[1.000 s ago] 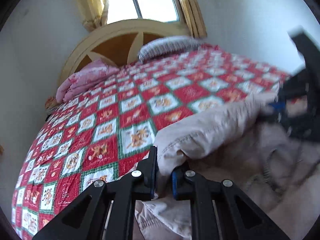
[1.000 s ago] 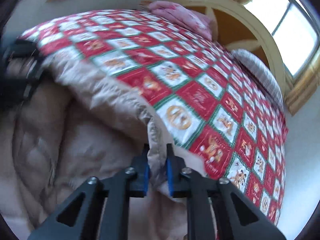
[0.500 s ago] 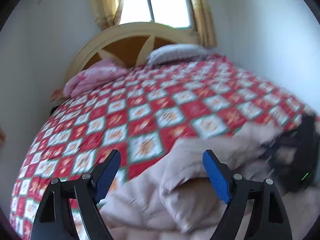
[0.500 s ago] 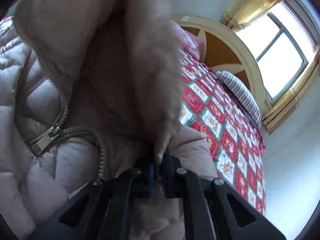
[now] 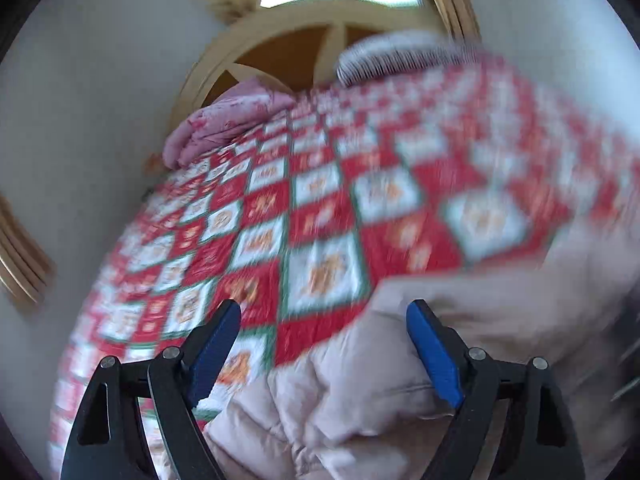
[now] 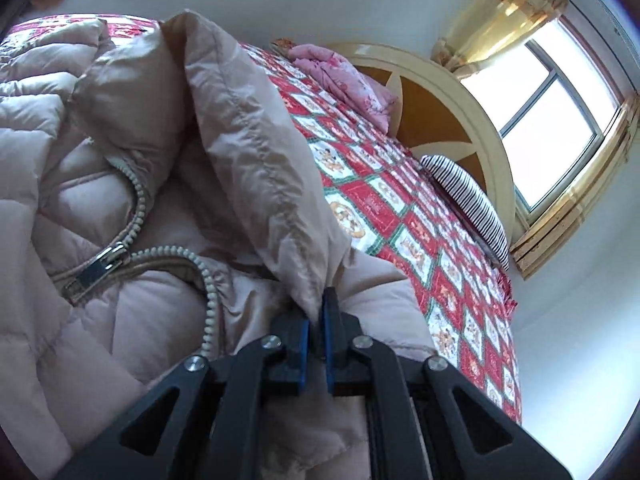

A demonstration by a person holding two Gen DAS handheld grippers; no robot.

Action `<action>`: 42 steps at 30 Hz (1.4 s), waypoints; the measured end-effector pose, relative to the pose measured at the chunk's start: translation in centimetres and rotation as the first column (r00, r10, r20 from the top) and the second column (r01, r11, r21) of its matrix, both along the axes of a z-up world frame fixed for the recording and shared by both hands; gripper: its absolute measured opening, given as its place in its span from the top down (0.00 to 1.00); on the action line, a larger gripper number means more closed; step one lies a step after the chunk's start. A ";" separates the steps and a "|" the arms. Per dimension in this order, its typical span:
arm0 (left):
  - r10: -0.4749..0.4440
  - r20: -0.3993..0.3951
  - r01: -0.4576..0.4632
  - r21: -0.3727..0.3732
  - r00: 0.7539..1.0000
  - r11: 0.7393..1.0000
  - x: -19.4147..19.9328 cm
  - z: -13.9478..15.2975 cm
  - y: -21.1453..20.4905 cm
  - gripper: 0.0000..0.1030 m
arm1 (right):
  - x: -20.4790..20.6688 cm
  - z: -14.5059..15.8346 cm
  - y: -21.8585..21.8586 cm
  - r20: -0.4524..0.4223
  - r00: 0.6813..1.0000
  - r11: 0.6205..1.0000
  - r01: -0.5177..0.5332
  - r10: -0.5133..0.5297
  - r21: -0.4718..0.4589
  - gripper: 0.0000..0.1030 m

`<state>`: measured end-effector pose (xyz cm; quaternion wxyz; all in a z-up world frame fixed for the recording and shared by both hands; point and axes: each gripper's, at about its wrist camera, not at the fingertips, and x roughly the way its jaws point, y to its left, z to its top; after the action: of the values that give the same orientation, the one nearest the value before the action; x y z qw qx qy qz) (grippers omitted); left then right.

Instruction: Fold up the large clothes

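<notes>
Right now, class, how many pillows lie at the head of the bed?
2: a pink floral pillow on the headboard's left side and a striped pillow on its right side, near the window. More may be hidden.

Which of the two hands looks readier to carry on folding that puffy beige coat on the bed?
The right. Its gripper is already shut on an edge of the beige coat, so it can likely drag that flap over. The left gripper is open, gripping nothing, with the coat only partly between its fingers.
</notes>
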<state>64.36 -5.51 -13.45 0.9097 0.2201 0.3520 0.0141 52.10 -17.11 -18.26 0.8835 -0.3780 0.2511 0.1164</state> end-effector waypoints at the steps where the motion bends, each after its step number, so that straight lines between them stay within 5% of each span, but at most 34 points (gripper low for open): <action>1: -0.017 -0.028 0.018 0.024 0.999 1.000 -0.4 -1.4 -0.2 0.17 | -0.3 0.0 0.0 0.004 1.000 1.000 -0.003 0.003 -0.001 0.92; 6: -0.004 -0.039 0.003 -0.031 0.999 1.000 -1.8 -3.6 1.1 0.17 | -1.5 1.4 -1.0 -0.019 1.000 0.999 -0.022 0.023 0.023 0.87; 8: -0.008 -0.042 0.007 -0.028 0.999 1.000 -1.7 -3.7 1.1 0.17 | -1.6 3.0 -1.9 -0.075 0.997 0.994 -0.017 0.026 0.112 0.73; 10: -0.012 -0.037 0.011 -0.013 0.999 1.000 -1.6 -4.0 1.0 0.17 | -1.4 5.3 -3.1 -0.126 0.992 0.965 0.015 0.018 0.261 0.31; 12: -0.020 -0.027 0.020 -0.006 0.999 1.000 -1.9 -4.4 0.5 0.17 | -0.9 8.3 -4.5 -0.119 0.992 0.886 0.079 -0.027 0.458 0.26; 15: -0.025 -0.006 0.025 0.007 1.000 1.000 -2.3 -4.6 0.2 0.17 | 2.4 10.4 -6.0 -0.210 0.960 0.731 0.278 -0.186 0.623 0.30; 17: -0.031 0.002 0.031 -0.006 1.000 1.000 -2.7 -4.0 0.4 0.17 | 4.8 9.8 -6.7 -0.287 0.925 0.634 0.380 -0.249 0.673 0.32; 19: -0.068 0.040 0.072 -0.099 0.997 0.993 -4.1 -1.5 0.9 0.17 | 7.2 7.5 -7.2 -0.401 0.879 0.565 0.474 -0.258 0.675 0.46; 20: -0.087 0.071 0.097 -0.155 0.994 0.983 -4.9 0.1 1.2 0.17 | 8.0 6.0 -7.0 -0.461 0.856 0.560 0.507 -0.236 0.655 0.48; 21: -0.109 0.118 0.132 -0.215 0.987 0.968 -5.7 1.9 1.4 0.17 | 8.2 4.2 -6.3 -0.495 0.835 0.600 0.529 -0.241 0.600 0.53; 23: -0.127 0.203 0.186 -0.302 0.971 0.935 -6.7 5.3 1.2 0.15 | 6.8 2.8 -4.8 -0.444 0.857 0.699 0.485 -0.261 0.525 0.53; 26: -0.182 0.126 0.218 -0.413 0.975 0.884 -5.0 6.0 -0.6 0.10 | 5.4 2.4 -4.6 -0.398 0.881 0.750 0.440 -0.255 0.494 0.54; 27: -0.187 0.073 0.200 -0.414 0.980 0.888 -4.2 5.2 -1.2 0.10 | 5.2 2.3 -4.8 -0.395 0.883 0.751 0.438 -0.255 0.494 0.55; 31: -0.065 -0.112 0.037 -0.235 0.992 0.971 -1.3 -2.1 -1.9 0.10 | 5.3 1.8 -4.8 -0.383 0.888 0.768 0.427 -0.256 0.477 0.55; 35: -0.029 -0.168 -0.033 -0.355 0.985 0.934 -1.0 -4.3 0.4 0.04 | 5.1 1.2 -5.0 -0.392 0.885 0.759 0.431 -0.251 0.488 0.55; 42: 0.012 -0.151 -0.051 -0.255 0.988 0.966 -0.9 -5.7 -1.1 0.01 | 5.8 0.2 -4.6 -0.418 0.872 0.763 0.446 -0.254 0.468 0.55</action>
<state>63.47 -6.62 -19.14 0.9016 0.0947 0.4208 -0.0336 57.87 -21.66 -18.05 0.9050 -0.0279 0.4178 0.0755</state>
